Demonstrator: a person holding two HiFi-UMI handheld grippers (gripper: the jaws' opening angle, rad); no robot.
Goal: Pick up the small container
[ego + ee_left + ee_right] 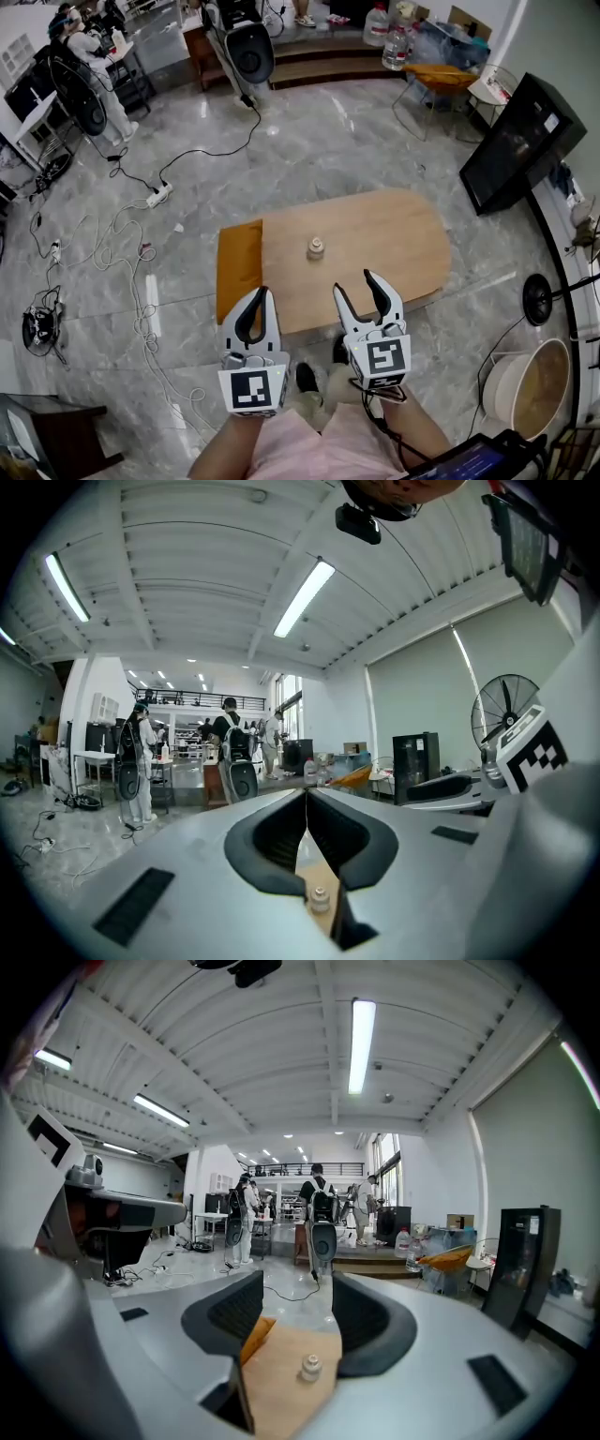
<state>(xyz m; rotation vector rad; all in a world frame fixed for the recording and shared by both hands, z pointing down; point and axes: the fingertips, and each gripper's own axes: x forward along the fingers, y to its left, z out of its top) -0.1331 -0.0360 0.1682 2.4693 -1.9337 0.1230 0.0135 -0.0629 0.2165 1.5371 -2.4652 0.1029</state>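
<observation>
Small container: a pale, knob-topped pot [316, 247] stands upright on bare wood near the middle of the table, touched by neither gripper.
Table: a light wooden top [398, 230] with a rounded right end, standing on a grey marble floor [309, 150].
Orange mat: a strip [239, 270] lies along the table's left end, near the small container but apart from it.
Left gripper: it hangs over the table's near edge [262, 295]. Its jaws are pressed together at the tips, with nothing held. In the left gripper view only a slit lower down stays clear, and the small container shows through it on the wood beyond.
Right gripper: it is held just to the right of the left one [355, 283]. Its jaws are spread wide and empty. In the right gripper view the small container sits framed between the two black pads, but farther out on the table (not within their reach).
Person: a pink garment [309, 448] fills the bottom edge of the head view, below both marker cubes.
Floor clutter: a white power strip [157, 195] and loose cables trail to the left of the table.
Background: a black screen [520, 141] leans at the right. Several people [89, 47] stand at the far left.
</observation>
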